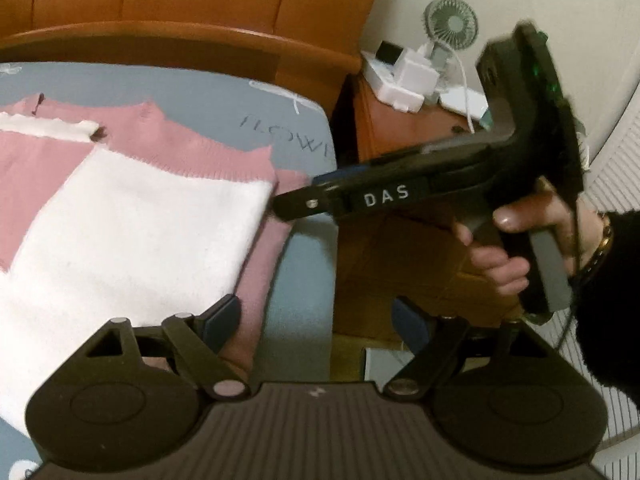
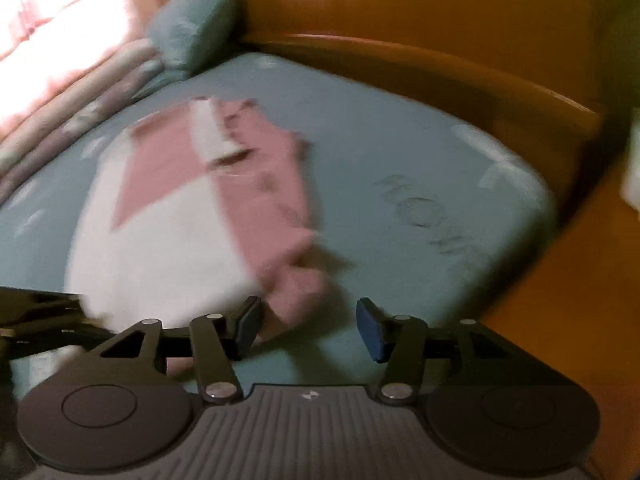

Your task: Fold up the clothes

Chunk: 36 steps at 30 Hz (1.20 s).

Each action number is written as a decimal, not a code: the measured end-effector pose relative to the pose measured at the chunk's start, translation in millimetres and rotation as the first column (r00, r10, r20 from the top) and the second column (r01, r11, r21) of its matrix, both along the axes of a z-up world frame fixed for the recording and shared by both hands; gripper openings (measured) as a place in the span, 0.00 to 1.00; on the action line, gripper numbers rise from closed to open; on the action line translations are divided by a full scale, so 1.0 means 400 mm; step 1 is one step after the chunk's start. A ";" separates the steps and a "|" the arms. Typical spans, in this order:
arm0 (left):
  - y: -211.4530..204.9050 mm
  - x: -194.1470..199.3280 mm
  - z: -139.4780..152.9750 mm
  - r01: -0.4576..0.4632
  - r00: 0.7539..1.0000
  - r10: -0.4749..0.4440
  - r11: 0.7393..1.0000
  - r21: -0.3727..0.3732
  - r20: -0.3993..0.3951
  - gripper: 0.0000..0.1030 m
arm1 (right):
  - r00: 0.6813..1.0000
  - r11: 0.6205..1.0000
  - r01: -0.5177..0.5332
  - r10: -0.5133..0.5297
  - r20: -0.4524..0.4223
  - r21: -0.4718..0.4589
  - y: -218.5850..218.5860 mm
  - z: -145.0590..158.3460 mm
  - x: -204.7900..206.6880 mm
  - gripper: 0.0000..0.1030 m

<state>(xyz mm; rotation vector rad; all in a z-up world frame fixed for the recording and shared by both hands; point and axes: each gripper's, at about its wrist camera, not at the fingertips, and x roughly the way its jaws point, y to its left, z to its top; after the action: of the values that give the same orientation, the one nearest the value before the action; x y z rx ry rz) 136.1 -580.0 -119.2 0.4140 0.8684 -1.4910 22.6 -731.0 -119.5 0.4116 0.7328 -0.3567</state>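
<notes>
We are holding both grippers spread and empty: the left gripper (image 1: 316,320) and right gripper (image 2: 308,326) are hovering at the bed's (image 2: 400,148) near edge, where the pink-and-white sweater (image 1: 120,216) is lying partly folded.

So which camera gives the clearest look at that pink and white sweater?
The left wrist view: the sweater is sharp there, knit edges visible, though cut off at the frame's left. The right wrist view shows the whole sweater lying on the bed, but motion-blurred.
</notes>
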 end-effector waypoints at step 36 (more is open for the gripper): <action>0.011 0.023 0.000 -0.044 0.999 0.043 0.996 -0.079 -0.015 0.90 | 0.999 0.998 -0.019 0.017 0.048 0.054 -0.017 0.006 0.101 0.15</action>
<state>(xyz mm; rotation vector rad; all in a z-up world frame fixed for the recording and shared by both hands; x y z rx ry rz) 145.2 -575.5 -119.3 0.3247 0.8207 -1.4844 63.1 -737.9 -116.9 0.4628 0.7001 -0.3095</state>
